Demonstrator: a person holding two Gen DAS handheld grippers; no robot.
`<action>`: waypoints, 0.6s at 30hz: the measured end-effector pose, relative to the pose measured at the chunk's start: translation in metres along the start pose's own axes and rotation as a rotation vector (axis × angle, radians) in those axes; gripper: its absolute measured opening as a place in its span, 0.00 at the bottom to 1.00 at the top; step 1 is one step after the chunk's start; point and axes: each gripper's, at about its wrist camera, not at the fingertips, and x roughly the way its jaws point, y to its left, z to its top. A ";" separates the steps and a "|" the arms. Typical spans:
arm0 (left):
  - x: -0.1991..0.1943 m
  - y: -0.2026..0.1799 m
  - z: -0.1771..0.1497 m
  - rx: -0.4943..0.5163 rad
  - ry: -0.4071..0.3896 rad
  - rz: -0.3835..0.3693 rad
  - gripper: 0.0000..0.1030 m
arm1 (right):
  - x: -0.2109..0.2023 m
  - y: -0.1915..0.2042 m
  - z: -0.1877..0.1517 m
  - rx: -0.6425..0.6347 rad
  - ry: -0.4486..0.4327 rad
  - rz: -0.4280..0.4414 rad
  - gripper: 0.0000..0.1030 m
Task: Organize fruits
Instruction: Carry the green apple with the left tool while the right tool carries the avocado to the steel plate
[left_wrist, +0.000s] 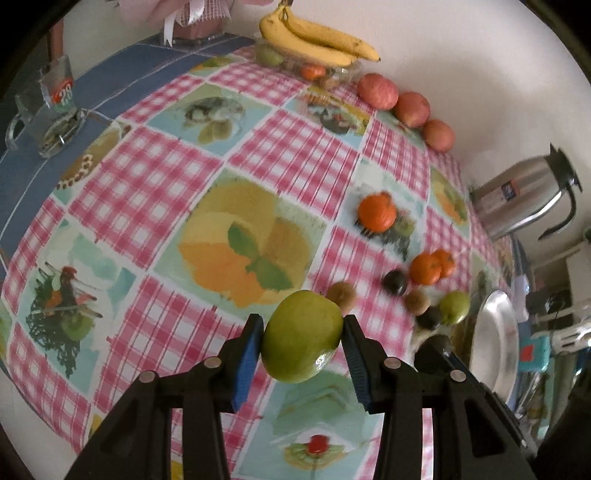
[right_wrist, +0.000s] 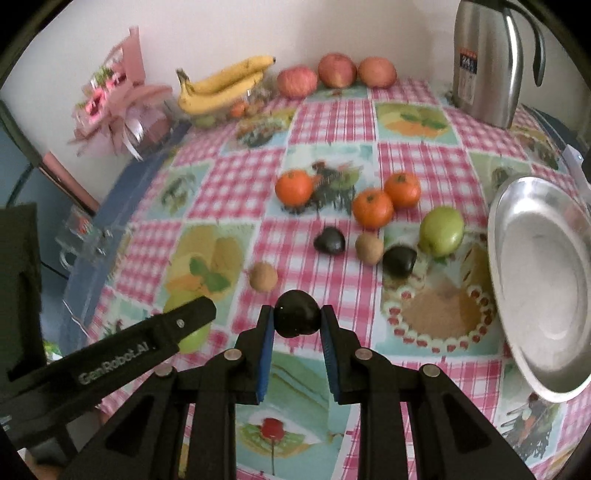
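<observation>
My left gripper (left_wrist: 303, 338) is shut on a green apple (left_wrist: 303, 336) and holds it above the checked tablecloth. In the right wrist view the left gripper's finger (right_wrist: 147, 343) shows at the lower left with the green apple (right_wrist: 192, 338) partly hidden behind it. My right gripper (right_wrist: 297, 317) is shut on a dark round fruit (right_wrist: 297, 313). On the cloth lie three oranges (right_wrist: 372, 207), another green apple (right_wrist: 441, 230), two dark fruits (right_wrist: 329, 240) and two brown kiwis (right_wrist: 263, 277). A steel plate (right_wrist: 524, 229) sits at the right.
Bananas (right_wrist: 221, 85) lie on a clear box at the back, with three red apples (right_wrist: 337, 70) along the wall. A steel thermos jug (right_wrist: 487, 59) stands at the back right. A glass mug (left_wrist: 55, 99) and a pink bouquet (right_wrist: 118, 110) are at the left.
</observation>
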 end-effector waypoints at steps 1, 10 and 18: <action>-0.001 -0.003 0.003 -0.004 -0.005 -0.003 0.45 | -0.002 0.000 0.003 -0.003 -0.009 -0.011 0.25; -0.021 -0.045 0.039 -0.019 -0.086 -0.014 0.45 | -0.020 -0.021 0.045 0.032 -0.071 -0.052 0.25; -0.007 -0.085 0.058 -0.030 -0.106 -0.047 0.45 | -0.009 -0.053 0.071 0.088 -0.058 -0.076 0.25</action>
